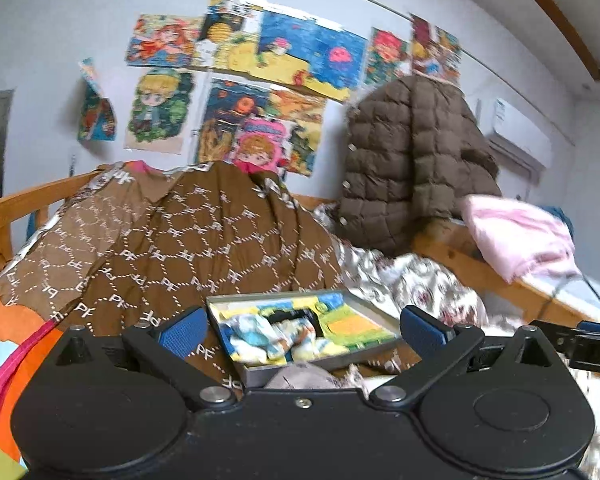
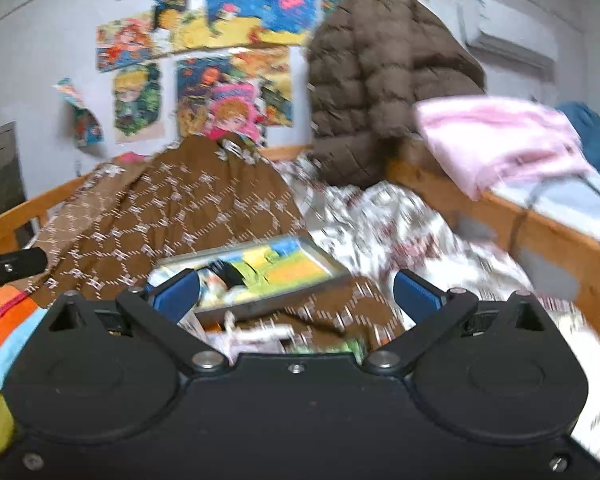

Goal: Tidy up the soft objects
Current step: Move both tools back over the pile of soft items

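Note:
A grey tray (image 1: 362, 306) (image 2: 320, 256) lies on the bed, holding rolled socks (image 1: 260, 340) (image 2: 220, 284) and coloured folded cloths (image 1: 356, 322). My left gripper (image 1: 304, 328) is open just in front of the tray, with nothing between its blue pads (image 1: 182, 330). My right gripper (image 2: 296, 294) is open too, hovering over the tray's near edge, empty. A brown patterned quilt (image 1: 188, 240) (image 2: 172, 208) is heaped behind the tray. A grey soft item (image 1: 304, 376) peeks out under the left gripper. The right wrist view is blurred by motion.
A brown puffer jacket (image 1: 404, 160) (image 2: 376, 80) hangs at the bed's far corner. A pink blanket (image 1: 516, 232) (image 2: 496, 136) rests on the wooden rail (image 1: 472, 268). A floral sheet (image 2: 400, 224) covers the right side. Posters (image 1: 260, 52) fill the wall. The other gripper (image 1: 580, 344) shows at right.

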`<state>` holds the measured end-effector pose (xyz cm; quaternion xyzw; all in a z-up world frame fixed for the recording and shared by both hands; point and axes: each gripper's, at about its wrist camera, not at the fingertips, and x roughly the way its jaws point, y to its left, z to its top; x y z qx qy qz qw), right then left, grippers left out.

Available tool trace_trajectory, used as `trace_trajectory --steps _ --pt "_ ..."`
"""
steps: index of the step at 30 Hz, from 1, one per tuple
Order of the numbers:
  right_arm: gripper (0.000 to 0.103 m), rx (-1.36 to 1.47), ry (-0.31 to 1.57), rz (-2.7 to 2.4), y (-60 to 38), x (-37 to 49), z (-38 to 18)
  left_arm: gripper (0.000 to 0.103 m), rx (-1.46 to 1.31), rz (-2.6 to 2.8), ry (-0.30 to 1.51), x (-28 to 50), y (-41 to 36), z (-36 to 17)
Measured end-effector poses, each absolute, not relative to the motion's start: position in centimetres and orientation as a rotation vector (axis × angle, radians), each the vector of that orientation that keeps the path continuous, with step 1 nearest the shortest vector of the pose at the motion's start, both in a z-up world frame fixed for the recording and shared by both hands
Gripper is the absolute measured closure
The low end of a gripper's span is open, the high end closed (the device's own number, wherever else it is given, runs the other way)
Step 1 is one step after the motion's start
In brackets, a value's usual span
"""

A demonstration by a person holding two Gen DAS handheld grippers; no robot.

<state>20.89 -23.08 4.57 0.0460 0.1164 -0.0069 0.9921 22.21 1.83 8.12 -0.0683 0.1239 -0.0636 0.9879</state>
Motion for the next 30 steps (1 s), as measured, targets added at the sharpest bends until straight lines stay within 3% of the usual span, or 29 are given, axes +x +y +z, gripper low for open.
trace_trajectory --steps 13,19,30 --pt "0.000 0.146 0.337 -0.129 -23.0 18.1 -2.5 0.001 0.072 -0.228 0.336 23.5 -1.3 4.3" --pt "0.001 0.156 0.347 -0.135 -22.7 17.9 -3.2 0.001 0.128 -0.266 0.362 23.6 -2.3 3.3" --pt "0.001 0.211 0.548 -0.098 -23.2 21.6 -5.7 0.001 0.288 -0.280 0.457 25.3 -4.1 0.7"
